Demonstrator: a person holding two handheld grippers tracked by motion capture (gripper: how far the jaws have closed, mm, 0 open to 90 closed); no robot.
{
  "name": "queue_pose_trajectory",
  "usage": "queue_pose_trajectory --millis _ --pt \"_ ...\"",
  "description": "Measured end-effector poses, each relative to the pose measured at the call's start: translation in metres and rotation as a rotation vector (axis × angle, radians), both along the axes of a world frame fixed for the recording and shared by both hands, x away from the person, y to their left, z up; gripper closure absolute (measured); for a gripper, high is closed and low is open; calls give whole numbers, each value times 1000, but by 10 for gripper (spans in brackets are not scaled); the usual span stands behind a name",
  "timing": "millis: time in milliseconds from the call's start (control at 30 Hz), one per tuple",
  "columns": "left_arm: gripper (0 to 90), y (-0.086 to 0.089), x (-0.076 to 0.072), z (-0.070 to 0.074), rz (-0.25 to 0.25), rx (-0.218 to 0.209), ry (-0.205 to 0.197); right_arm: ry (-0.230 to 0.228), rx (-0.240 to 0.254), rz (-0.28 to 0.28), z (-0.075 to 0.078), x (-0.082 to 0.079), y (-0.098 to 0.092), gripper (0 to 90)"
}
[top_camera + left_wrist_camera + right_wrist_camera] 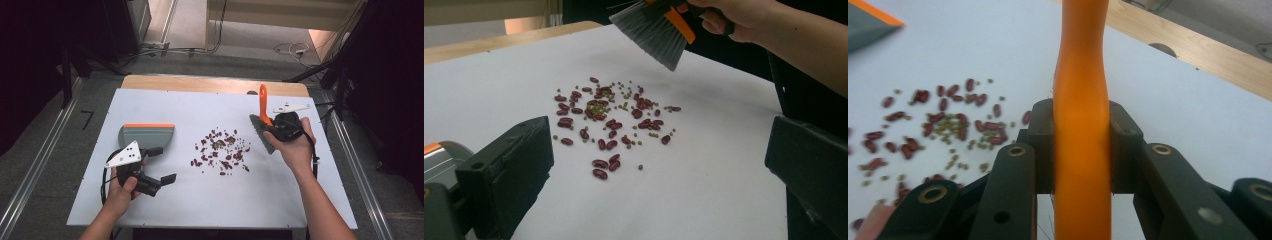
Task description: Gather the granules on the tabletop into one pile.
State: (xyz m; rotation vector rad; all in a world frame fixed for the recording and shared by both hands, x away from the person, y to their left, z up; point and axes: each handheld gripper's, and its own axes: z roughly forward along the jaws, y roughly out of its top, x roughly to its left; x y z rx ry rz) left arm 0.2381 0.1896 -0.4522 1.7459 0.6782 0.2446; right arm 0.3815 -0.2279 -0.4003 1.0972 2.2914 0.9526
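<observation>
A scatter of red beans and small green peas (220, 150) lies mid-table on the white board (165, 205); the left gripper view shows the same beans (611, 120), and so does the right gripper view (943, 125). My right gripper (274, 126) is shut on the orange handle (1082, 125) of a hand brush (263, 117), whose grey bristles (651, 32) hang just right of the beans. A grey dustpan with an orange edge (146, 136) rests left of the beans. My left gripper (162, 165) stands open beside the dustpan, nothing between its fingers (506, 172).
A wooden table edge (215, 84) runs along the back of the board. Cables (292, 49) lie on the floor beyond. Metal rails (350, 150) flank the table on both sides. Bare board lies in front of the beans.
</observation>
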Motion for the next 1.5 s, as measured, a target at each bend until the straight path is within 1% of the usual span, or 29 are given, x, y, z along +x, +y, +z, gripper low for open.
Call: queue_pose_trajectory --millis 67,100,133,200,267,300,333,367,433,467,500,567,600,667,700,733,800,833,867,900,967,1033,1067,1167,1233,1300,1400,1467,1500 --pt "0 1 0 0 6 -3 2 4 -52 -3 -1 8 8 688" --pt "0 1 1 0 10 1 1 -6 -89 -2 -2 12 13 688" --pt "0 1 1 -1 12 9 -1 -9 -118 -1 -3 16 18 688" --pt "0 0 1 -2 6 12 5 -14 -170 2 -6 23 28 688" --pt "0 0 0 -3 2 19 6 -24 -239 -1 -9 28 39 688" --pt "0 -1 0 -3 1 17 5 -33 -295 9 -14 34 49 688" --pt "0 0 0 -3 1 19 5 -33 -295 9 -14 34 49 688" --pt "0 0 0 -3 1 14 6 -47 -335 10 -17 37 54 688" --pt "0 0 0 -3 0 11 5 -42 -394 -2 -24 40 66 688" --pt "0 1 0 -3 2 13 6 -55 -432 -3 -28 43 71 688" --pt "0 1 0 -3 1 15 7 -41 -455 4 -32 44 76 688" --pt "0 1 0 -3 4 14 8 -47 -493 13 -39 47 85 688" --pt "0 1 0 -3 4 13 8 -35 -502 16 -43 48 90 688" --pt "0 2 0 -3 3 12 9 -29 -523 32 -49 48 99 689" --pt "0 2 0 -2 2 10 9 -3 -520 46 -51 47 104 689" --pt "0 2 0 -2 2 9 9 16 -529 55 -52 46 109 689" --pt "0 2 0 -2 1 11 6 36 -552 72 -54 43 117 687" --pt "0 2 0 -2 2 10 5 42 -556 86 -56 41 119 686" --pt "0 2 0 -2 1 10 4 46 -557 84 -57 39 120 685" --pt "0 2 0 -2 1 9 5 43 -554 96 -57 37 120 684" --pt "0 2 0 -2 0 13 5 52 -542 96 -58 32 120 681" --pt "0 1 0 -2 -1 12 3 55 -530 120 -59 26 120 680" --pt "0 1 0 -2 -1 13 4 59 -526 137 -59 19 121 679" --pt "0 1 0 -2 0 14 3 68 -517 155 -57 12 123 678" --pt "0 1 0 -2 2 17 2 71 -521 183 -56 6 123 678" --pt "0 1 0 -2 4 17 2 77 -514 209 -55 -1 122 678" --pt "0 1 1 -2 9 19 5 68 -523 237 -54 -7 121 678" --pt "0 1 0 -2 11 19 3 43 -542 242 -53 -14 123 680" --pt "0 1 0 -1 12 20 2 20 -556 251 -51 -16 123 682"
